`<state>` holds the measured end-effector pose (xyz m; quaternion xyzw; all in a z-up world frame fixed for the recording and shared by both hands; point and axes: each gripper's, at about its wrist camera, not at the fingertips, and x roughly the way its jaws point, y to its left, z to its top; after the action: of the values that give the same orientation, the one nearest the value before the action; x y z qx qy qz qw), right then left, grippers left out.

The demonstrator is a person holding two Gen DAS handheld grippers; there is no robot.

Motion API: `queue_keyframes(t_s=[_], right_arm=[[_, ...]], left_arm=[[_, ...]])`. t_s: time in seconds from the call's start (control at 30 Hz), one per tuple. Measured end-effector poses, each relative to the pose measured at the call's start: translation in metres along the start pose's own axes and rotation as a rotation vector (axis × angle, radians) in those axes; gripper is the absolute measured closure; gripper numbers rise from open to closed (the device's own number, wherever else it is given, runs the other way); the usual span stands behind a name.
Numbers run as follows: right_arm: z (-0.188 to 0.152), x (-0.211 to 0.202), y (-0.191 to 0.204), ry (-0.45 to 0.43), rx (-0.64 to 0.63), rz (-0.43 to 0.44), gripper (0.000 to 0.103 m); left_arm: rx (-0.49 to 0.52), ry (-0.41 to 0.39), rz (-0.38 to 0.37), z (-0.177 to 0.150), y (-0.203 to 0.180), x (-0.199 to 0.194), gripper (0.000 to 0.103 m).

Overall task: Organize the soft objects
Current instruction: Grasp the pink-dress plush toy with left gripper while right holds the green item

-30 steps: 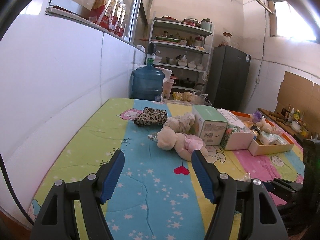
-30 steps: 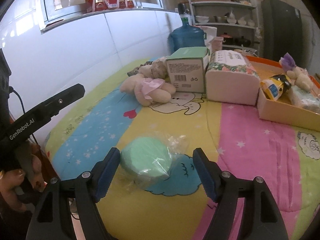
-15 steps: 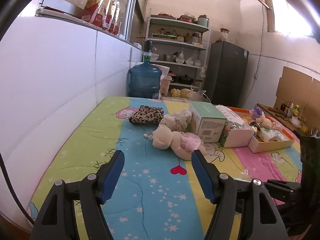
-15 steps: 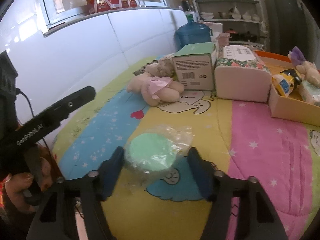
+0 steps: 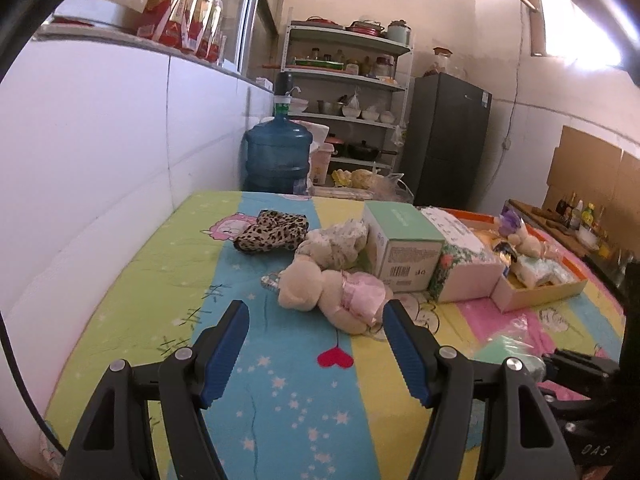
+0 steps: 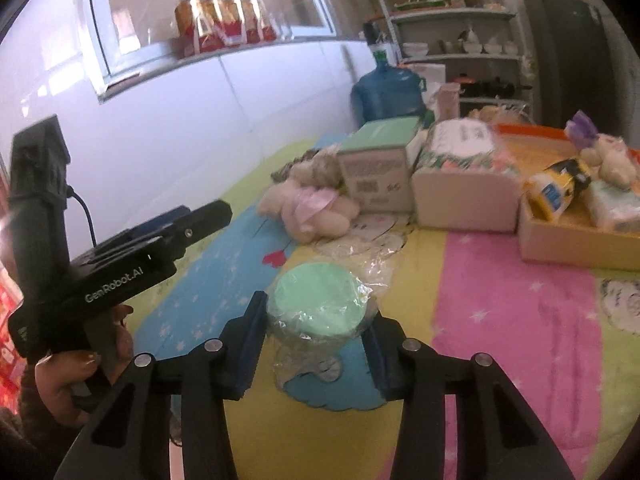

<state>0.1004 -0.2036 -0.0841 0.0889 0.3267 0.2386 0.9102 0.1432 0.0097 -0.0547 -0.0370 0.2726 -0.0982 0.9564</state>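
A mint-green round pack [image 6: 320,300] in clear plastic wrap sits between the pads of my right gripper [image 6: 316,312]. The jaws are closing and both pads touch its sides. The pack [image 5: 504,350] also shows at the lower right of the left wrist view, next to the right gripper [image 5: 568,360]. My left gripper [image 5: 316,312] hangs open over the blue stripe of the sheet, with nothing between its fingers, and it points at a cream teddy bear in a pink dress [image 5: 332,288]. Behind the bear lie a second plush [image 5: 336,242] and a leopard-print cloth [image 5: 272,230].
A green box [image 5: 404,246], a floral tissue pack [image 5: 464,264] and a cardboard tray [image 5: 536,292] holding several soft items stand along the back right. A white wall runs along the left. A water jug [image 5: 278,156], shelves and a fridge stand beyond the bed.
The right gripper's jaws have come in from wide apart until they touch the green pack. The left gripper has drifted a little; its opening is unchanged.
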Motion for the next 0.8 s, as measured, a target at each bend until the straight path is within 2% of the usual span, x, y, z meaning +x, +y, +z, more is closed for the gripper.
queue_keyframes(t_s=[0.23,0.43,0.67,0.8], right_arm=[[0.008,-0.006,-0.015,-0.021,0.024,0.005,0.057],[0.017,-0.009,-0.021,-0.052,0.025,0.025,0.056],[0.02,-0.002,-0.026,-0.053,0.037,0.04,0.056],[0.021,0.002,-0.03,-0.047,0.048,0.043,0.056]], left_arm=[[0.024,0.057,0.035,0.024,0.007,0.035,0.034],[-0.044,0.119,-0.006,0.036,0.019,0.065,0.034],[-0.079,0.198,-0.036,0.031,0.022,0.095,0.034],[-0.104,0.205,-0.052,0.029,0.025,0.099,0.034]])
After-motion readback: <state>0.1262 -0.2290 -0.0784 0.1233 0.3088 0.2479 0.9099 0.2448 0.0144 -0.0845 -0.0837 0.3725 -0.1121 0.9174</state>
